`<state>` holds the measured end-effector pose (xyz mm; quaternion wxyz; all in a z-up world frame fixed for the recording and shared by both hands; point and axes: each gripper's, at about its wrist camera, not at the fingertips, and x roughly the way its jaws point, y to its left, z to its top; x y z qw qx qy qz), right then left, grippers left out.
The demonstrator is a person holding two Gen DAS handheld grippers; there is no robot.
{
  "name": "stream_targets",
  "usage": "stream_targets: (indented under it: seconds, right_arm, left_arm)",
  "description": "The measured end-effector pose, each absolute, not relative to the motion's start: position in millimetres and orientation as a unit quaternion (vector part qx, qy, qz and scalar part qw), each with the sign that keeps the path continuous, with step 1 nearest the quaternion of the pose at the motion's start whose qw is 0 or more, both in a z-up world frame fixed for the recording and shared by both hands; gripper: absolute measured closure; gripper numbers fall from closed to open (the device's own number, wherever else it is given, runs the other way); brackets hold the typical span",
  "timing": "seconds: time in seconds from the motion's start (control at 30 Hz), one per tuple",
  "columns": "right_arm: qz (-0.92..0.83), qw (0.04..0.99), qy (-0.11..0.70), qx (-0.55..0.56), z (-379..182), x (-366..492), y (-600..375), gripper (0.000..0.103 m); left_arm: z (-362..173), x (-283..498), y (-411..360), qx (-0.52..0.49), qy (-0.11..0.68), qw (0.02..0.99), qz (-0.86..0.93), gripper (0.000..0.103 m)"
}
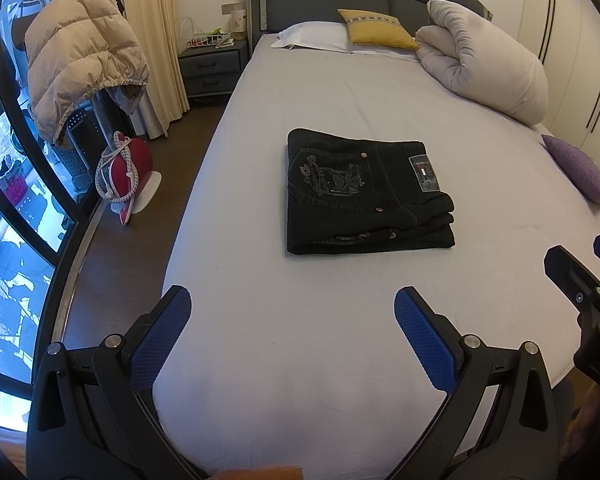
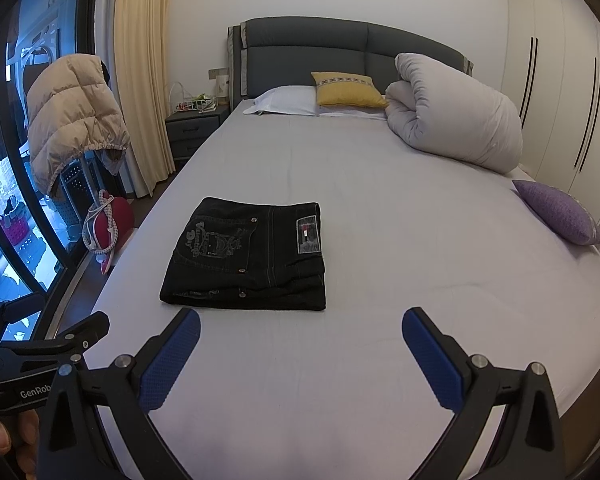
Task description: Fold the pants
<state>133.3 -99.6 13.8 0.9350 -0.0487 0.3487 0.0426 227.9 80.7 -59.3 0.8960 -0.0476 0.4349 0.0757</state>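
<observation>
A pair of black jeans [image 1: 364, 196] lies folded into a compact rectangular stack on the grey bed sheet, back pocket embroidery and a waistband patch facing up. It also shows in the right wrist view [image 2: 248, 258]. My left gripper [image 1: 292, 304] is open and empty, held above the sheet a short way in front of the jeans. My right gripper [image 2: 300, 330] is open and empty, just in front of the jeans' near edge and to their right. The right gripper's fingers [image 1: 572, 268] show at the right edge of the left wrist view.
The bed [image 2: 380, 360] fills both views. A rolled white duvet [image 2: 456, 116], a yellow cushion [image 2: 348, 88] and a white pillow [image 2: 288, 100] lie at the headboard. A purple cushion [image 2: 560, 212] sits at the right edge. Left of the bed stand a nightstand [image 1: 212, 68], a red iron [image 1: 124, 172] and a puffer jacket [image 1: 80, 60].
</observation>
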Motion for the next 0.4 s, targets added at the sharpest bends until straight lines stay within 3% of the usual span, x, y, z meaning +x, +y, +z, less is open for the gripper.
stream_targets:
  seconds: [0.4]
  right_arm:
    - [0.044,0.932,0.358,-0.044,10.5,134.3,-105.7,0.000]
  left_arm:
    - [-60.3,227.5,84.4,-0.050,0.429,0.899,0.074,0.000]
